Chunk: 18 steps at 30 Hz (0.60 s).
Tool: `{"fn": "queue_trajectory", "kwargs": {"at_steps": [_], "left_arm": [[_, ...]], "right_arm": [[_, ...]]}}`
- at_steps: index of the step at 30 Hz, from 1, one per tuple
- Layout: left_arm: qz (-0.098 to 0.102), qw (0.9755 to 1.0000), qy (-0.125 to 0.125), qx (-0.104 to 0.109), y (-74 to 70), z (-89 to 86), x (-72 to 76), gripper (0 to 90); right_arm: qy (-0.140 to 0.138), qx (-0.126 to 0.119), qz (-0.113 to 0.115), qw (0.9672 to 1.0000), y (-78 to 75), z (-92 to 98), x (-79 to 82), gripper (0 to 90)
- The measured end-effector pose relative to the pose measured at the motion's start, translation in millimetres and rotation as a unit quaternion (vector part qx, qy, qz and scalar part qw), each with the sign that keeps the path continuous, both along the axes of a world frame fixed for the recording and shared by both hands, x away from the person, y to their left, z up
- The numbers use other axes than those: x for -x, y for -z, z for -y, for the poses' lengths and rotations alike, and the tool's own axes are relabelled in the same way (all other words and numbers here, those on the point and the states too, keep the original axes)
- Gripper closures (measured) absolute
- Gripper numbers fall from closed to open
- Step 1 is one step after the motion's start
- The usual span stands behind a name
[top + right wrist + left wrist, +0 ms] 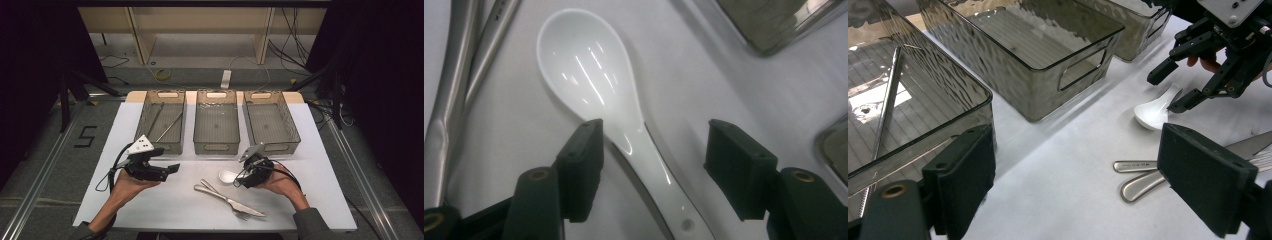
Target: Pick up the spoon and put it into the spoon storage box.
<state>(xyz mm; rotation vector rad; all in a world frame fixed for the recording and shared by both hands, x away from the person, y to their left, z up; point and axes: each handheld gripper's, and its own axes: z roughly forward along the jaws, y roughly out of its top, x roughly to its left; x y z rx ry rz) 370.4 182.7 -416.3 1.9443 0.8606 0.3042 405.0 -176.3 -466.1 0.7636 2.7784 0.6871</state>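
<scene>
Straddling the white spoon (589,75) handle with jaws apart, the right gripper (651,145) faces glossy, slippery, brittle ceramic; grip mid-handle.

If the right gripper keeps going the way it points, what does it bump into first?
Probably the white spoon: its handle already lies between the right gripper's open jaws, which straddle it without pressing. Going on, it would likely meet the table underneath.

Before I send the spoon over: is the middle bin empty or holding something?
Empty: the middle bin shows only its bare ribbed floor in the high view and left gripper view.
</scene>
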Motion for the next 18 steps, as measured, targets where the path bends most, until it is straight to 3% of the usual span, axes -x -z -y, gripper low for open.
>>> {"fn": "queue_trajectory", "kwargs": {"at_steps": [6,18], "left_arm": [[0.002,1.0000,0.003,-0.005,0.1,0.8,0.2,15.2],[0.003,0.9999,0.003,-0.012,1.1,2.4,0.5,15.4]], "right_arm": [[-0.009,0.007,-0.026,0.9996,1.4,1.0,1.2,50.9],[-0.019,0.019,-0.032,0.9991,-1.0,-3.6,6.0,73.1]]}}
